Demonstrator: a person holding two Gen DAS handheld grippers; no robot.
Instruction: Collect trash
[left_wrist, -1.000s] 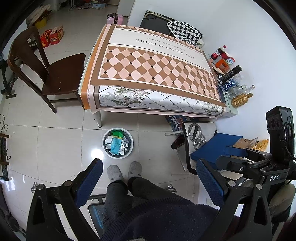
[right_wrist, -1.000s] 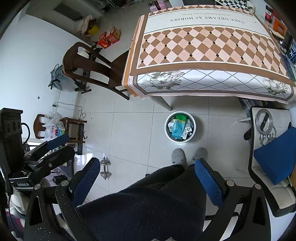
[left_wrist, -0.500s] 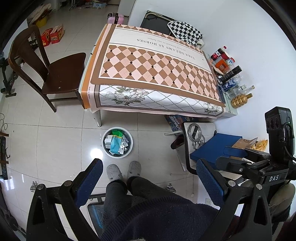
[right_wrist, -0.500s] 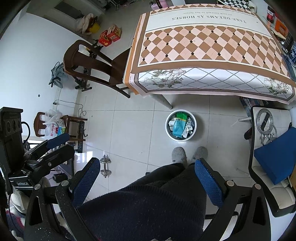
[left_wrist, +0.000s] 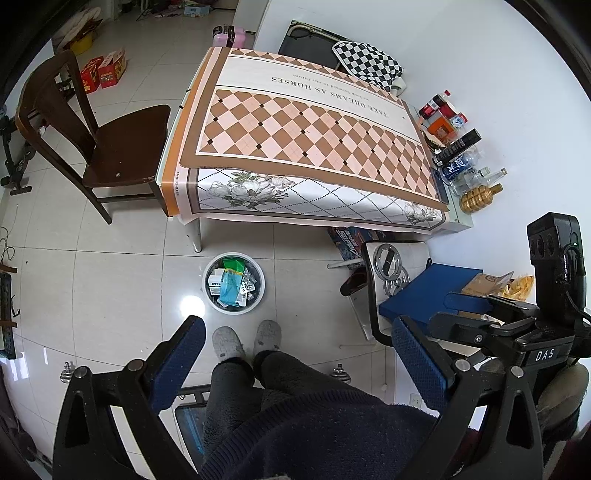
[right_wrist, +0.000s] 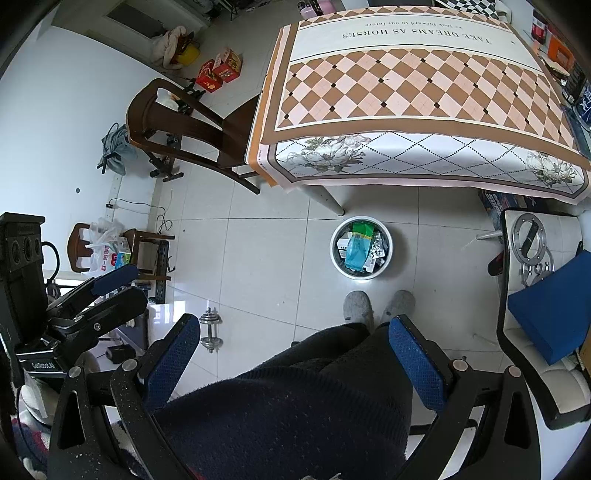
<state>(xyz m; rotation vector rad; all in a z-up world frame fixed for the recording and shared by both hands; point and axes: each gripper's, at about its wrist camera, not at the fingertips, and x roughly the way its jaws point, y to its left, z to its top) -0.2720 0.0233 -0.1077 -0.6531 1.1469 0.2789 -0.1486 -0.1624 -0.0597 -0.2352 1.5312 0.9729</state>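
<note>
One bin (left_wrist: 233, 283), two slippers (left_wrist: 228, 342)

Round white trash bin (left_wrist: 233, 283) upright on tiled floor, just in front of table leg (left_wrist: 195, 236), near edge of tablecloth overhang. Bin filled with trash: green packet (left_wrist: 233, 264) at far side, teal packet (left_wrist: 229, 287) lying across middle, white carton (left_wrist: 214, 282) at left, silver blister packs (left_wrist: 246, 285) at right. In right wrist view, same bin (right_wrist: 361, 248) just beyond grey slippers (right_wrist: 357, 305), contents heaped near rim.

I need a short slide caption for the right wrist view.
Open right hand-held gripper held high above a full trash bin beside the table.
</note>
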